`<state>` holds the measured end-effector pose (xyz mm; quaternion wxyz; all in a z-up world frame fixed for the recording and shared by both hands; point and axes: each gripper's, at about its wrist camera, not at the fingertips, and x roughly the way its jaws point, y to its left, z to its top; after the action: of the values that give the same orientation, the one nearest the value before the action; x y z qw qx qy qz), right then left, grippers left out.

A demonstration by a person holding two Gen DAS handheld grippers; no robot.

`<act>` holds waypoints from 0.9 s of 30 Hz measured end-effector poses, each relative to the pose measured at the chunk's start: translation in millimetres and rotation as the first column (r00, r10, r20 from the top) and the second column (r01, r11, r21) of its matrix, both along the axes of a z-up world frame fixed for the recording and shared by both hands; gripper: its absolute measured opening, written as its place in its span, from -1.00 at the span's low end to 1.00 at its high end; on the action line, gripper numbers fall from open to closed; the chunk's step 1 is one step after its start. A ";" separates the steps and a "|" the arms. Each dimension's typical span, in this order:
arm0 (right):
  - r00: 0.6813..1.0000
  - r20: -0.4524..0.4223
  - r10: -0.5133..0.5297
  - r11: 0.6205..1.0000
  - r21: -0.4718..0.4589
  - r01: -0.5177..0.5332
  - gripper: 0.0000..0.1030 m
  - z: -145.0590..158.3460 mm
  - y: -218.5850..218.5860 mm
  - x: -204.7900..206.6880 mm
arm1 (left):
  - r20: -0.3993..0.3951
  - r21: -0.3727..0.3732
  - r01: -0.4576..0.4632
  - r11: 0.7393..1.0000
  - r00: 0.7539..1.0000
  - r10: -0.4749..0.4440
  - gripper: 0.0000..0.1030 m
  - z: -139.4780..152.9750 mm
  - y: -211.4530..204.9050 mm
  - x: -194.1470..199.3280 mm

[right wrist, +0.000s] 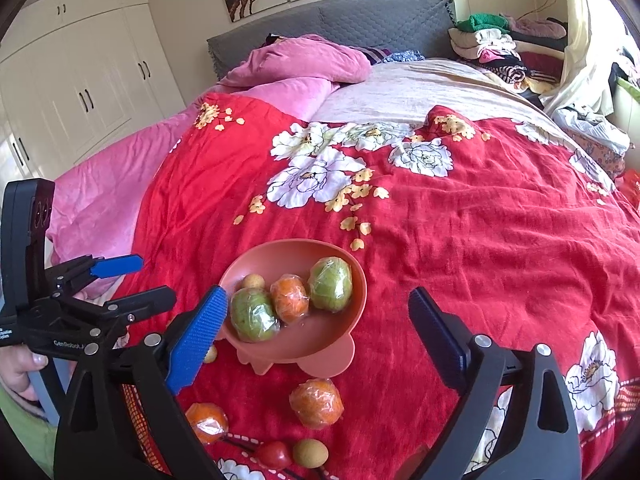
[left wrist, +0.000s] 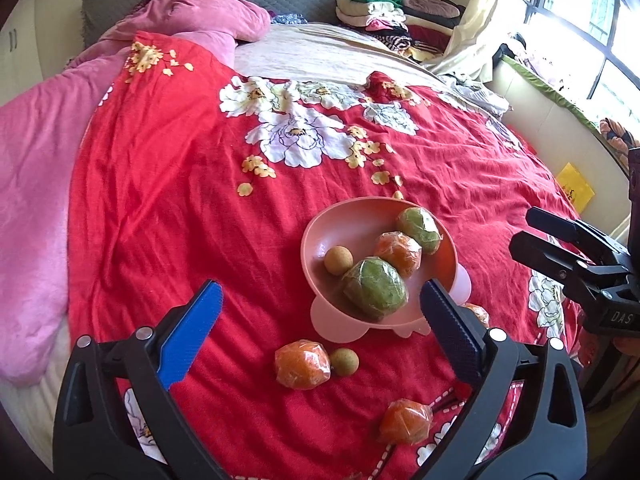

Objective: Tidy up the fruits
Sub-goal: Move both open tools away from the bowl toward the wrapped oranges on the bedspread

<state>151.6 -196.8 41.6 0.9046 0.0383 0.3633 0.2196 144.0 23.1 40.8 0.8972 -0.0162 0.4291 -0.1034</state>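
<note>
While four fruits sit in the pink bowl (right wrist: 352,280) | orange (right wrist: 317,403), tomato (right wrist: 275,454), others still on bedspread (right wrist: 480,240) | left gripper (left wrist: 320,308), right gripper (right wrist: 316,312) jaws apart, empty

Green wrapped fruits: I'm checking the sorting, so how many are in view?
2. Both lie in the pink bowl: the near green fruit at its front rim, the far green fruit beyond the wrapped orange. None shows on the bedspread, though gripper fingers hide parts of it.

Both wrist views look steeply down at the bed (left wrist: 168,200), close over it. Each shares the pink bowl (left wrist: 320,236) (right wrist: 356,308): at 5 o'clock left, 7 o'clock right.
</note>
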 end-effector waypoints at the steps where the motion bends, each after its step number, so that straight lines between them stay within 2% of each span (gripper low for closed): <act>1: 1.000 0.001 -0.002 1.000 -0.001 0.002 0.81 0.7 -0.2 -0.8 | 0.000 -0.001 -0.003 1.000 1.000 0.003 0.81 0.2 1.0 -0.6; 27: 1.000 0.013 -0.003 1.000 -0.030 0.004 0.83 6.0 -2.6 -32.0 | -0.002 0.010 0.006 1.000 1.000 -0.006 0.81 -3.8 7.9 -36.3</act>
<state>119.6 -199.4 47.6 0.9077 0.0239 0.3608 0.2128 107.7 31.0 37.0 0.8966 -0.0104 0.4304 -0.1040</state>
